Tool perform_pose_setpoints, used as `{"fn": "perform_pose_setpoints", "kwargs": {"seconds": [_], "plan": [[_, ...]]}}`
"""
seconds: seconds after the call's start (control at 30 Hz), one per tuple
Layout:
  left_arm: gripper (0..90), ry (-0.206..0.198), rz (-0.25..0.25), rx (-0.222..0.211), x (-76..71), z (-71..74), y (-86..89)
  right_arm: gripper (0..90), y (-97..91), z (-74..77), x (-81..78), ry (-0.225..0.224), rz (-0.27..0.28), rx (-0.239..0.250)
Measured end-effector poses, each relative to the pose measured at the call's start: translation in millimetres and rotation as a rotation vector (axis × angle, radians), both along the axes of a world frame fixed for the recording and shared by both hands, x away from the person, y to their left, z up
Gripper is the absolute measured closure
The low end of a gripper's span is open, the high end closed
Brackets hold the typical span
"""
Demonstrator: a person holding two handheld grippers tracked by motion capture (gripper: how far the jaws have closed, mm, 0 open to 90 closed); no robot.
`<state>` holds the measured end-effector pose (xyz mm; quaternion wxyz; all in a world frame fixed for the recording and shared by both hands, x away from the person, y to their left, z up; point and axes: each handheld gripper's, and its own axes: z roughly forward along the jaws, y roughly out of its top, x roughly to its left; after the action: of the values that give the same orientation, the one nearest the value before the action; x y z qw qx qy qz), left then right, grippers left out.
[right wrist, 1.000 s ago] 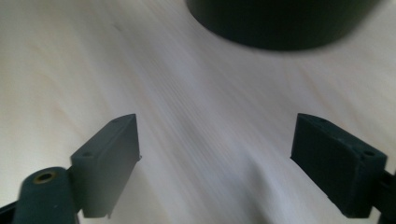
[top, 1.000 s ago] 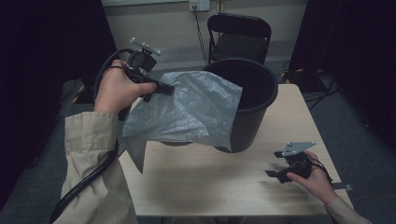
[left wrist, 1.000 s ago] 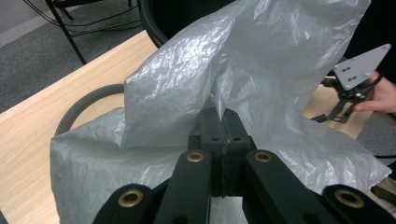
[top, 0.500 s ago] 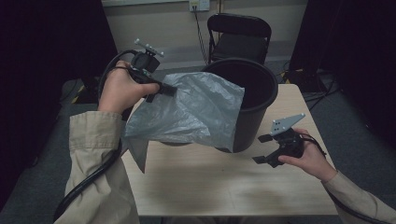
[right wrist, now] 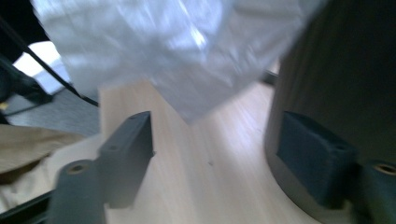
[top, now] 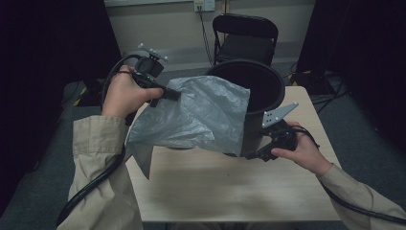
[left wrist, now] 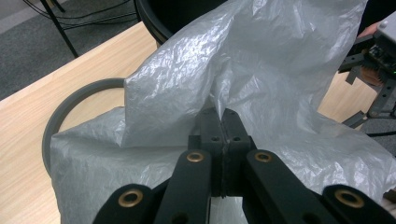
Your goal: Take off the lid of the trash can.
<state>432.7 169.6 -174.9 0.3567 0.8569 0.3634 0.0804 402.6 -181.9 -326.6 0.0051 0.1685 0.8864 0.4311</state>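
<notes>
While the left gripper (top: 173, 94) pinches the grey bag (top: 201, 117) aloft, the right gripper (top: 258, 154), jaws apart and narrowing on nothing, must catch the bag's five-o'clock corner beside the bin (top: 261, 91).

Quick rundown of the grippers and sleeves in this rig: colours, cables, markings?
Both are black two-jaw units. The left gripper carries a small bar with pale marker balls on top, and a thick black cable trails along the forearm. Its linkage shows brass-coloured pivot bushings. The right gripper bears a grey three-cornered plate with holes. Both arms wear beige sleeves.
</notes>
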Motion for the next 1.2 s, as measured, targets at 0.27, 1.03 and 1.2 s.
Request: {"fn": "perform_pose_setpoints", "kwargs": {"seconds": [0.27,1.03,1.2], "plan": [[90.0,-0.001,-0.006,0.004,1.5,-2.6,-2.3,42.5,7.8,12.2,4.0,0.016,0.014,0.047],[90.0,-0.025,0.000,0.009,-4.6,10.2,-1.0,86.1,-1.4,68.0,-1.8,-0.041,0.006,0.089],[90.0,-0.031,0.018,0.005,0.8,13.1,-7.8,86.2,-12.6,83.3,7.5,-0.060,-0.047,0.088]]}}
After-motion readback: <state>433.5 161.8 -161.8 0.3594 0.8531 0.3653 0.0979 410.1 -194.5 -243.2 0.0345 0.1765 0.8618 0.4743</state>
